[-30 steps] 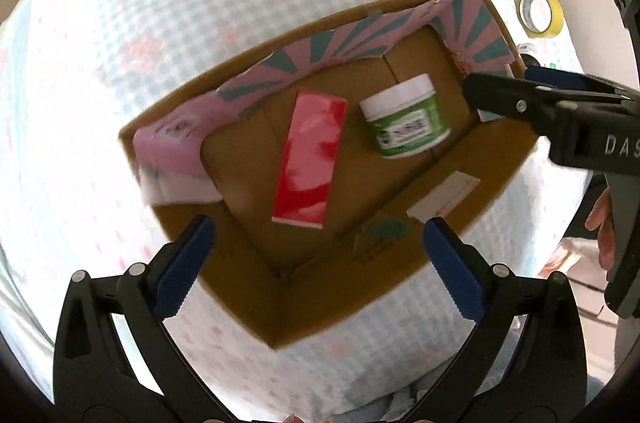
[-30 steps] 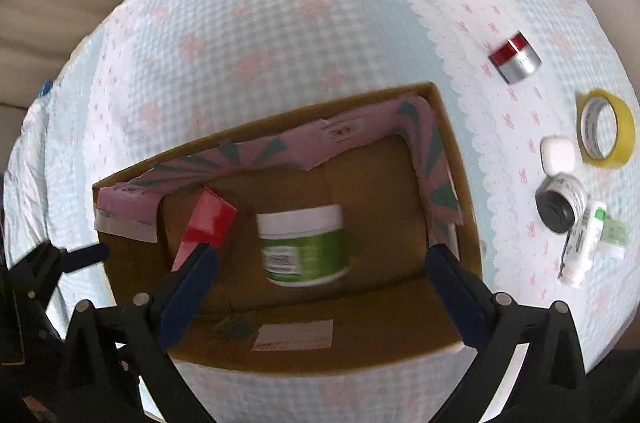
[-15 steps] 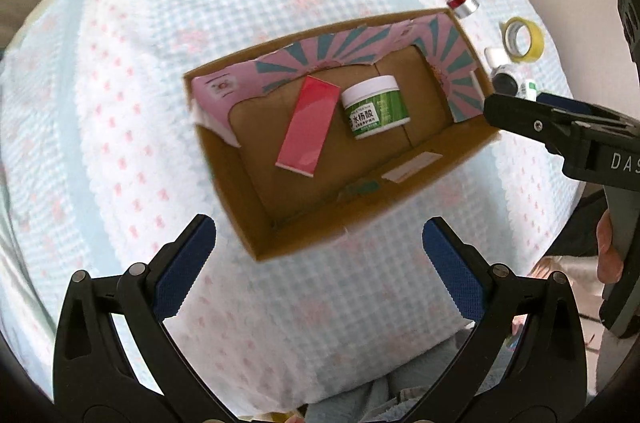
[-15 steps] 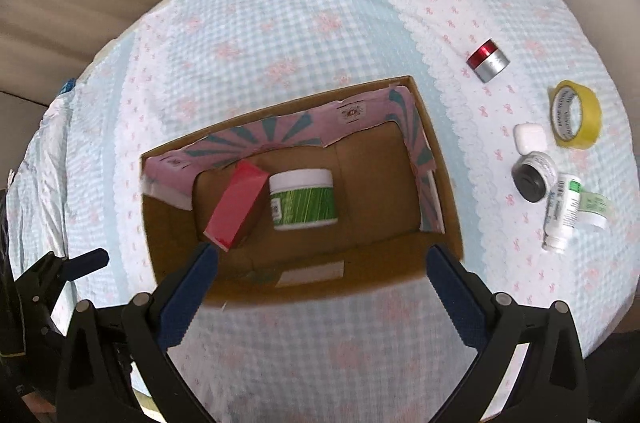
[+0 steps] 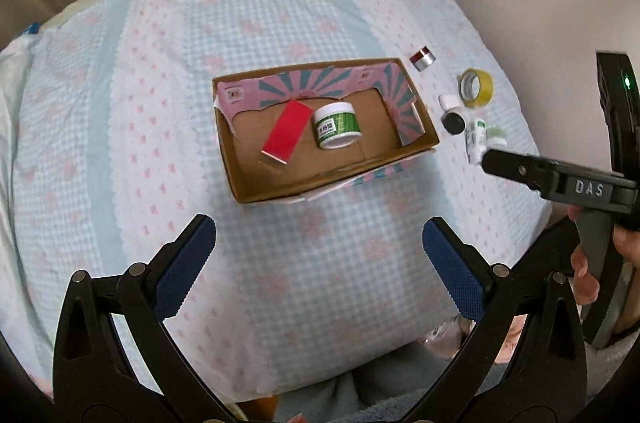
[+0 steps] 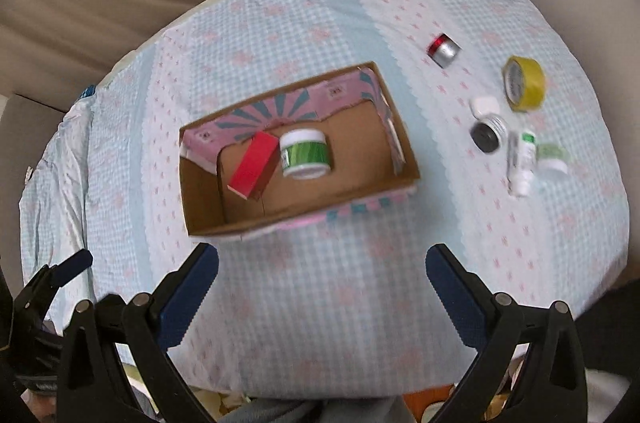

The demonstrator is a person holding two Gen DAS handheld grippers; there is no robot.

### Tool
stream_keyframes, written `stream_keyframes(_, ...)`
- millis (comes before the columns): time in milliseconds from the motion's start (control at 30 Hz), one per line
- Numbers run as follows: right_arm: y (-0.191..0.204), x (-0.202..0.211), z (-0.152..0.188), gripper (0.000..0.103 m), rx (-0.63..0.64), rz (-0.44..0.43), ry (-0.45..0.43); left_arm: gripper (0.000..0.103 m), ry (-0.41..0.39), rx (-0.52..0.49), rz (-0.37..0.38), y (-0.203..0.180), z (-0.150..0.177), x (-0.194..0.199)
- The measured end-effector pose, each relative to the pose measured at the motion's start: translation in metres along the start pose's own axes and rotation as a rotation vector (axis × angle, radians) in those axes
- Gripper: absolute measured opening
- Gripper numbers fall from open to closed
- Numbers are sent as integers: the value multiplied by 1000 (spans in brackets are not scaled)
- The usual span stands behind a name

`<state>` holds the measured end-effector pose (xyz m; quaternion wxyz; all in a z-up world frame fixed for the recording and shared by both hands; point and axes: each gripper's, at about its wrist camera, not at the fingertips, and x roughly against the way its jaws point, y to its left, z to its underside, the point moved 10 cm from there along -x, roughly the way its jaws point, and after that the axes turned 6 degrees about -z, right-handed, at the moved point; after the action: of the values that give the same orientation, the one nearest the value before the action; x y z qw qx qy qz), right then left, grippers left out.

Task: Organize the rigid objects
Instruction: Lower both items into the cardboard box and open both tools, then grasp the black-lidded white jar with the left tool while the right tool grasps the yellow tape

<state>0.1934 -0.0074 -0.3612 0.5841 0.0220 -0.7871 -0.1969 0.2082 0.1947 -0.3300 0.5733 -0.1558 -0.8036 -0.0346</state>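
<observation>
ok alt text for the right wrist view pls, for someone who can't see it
An open cardboard box on a checked tablecloth holds a red carton and a green-labelled jar. To its right lie a red-and-silver jar, yellow tape roll and small bottles. The open right gripper hovers empty in the foreground.

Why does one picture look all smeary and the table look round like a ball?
Right wrist view: motion blur smears the white bottle and cardboard box. Left wrist view: sharper; the green jar shows its label. Both views: the fisheye lens bulges the tablecloth.

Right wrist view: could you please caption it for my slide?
Open right tool above cardboard box holding red box and green jar.
</observation>
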Motion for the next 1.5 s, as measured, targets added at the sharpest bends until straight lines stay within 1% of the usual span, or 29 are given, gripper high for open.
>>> stream_keyframes(133,-23,17,11,103,-10,45,-21,103,-26,16,-27,-12,9,8)
stream_keyframes(233,-43,32,15,103,-34,55,-54,103,-41,-16,-39,-32,11,11)
stream_keyframes(333,-68,47,19,103,-60,42,-82,103,-49,-47,-46,-59,9,12)
stream_keyframes(400,-87,53,21,103,-59,44,-83,103,-63,-57,-50,-82,4,13)
stream_keyframes(533,-135,59,17,103,-46,39,-80,103,-90,-61,-76,-130,-6,5)
stream_keyframes(600,-159,61,11,103,-13,38,-71,103,-91,-44,-94,-158,-9,-6)
stream_keyframes(700,-198,67,-5,103,80,74,-63,103,-59,21,-113,-196,-11,-26)
stream_keyframes(833,-243,76,-31,103,132,77,-72,103,-7,90,-138,-241,-14,-58)
stream_keyframes(933,-275,80,-54,103,124,71,-63,103,38,140,-126,-276,-19,-81)
stream_keyframes(1033,-295,79,-75,103,103,44,-57,103,56,167,-127,-301,-24,-98)
stream_keyframes(1100,-306,73,-88,103,94,50,-47,103,76,186,-127,-316,-27,-114)
stream_keyframes(1167,-318,66,-101,103,78,65,-37,103,104,201,-127,-326,-30,-132)
stream_keyframes(1267,-330,60,-116,103,52,65,-32,103,125,229,-124,-333,-37,-150)
stream_keyframes(1400,-340,46,-136,103,22,80,0,103,151,283,-105,-338,-53,-178)
stream_keyframes(1500,-341,31,-156,103,25,78,14,103,176,313,-105,-341,-63,-205)
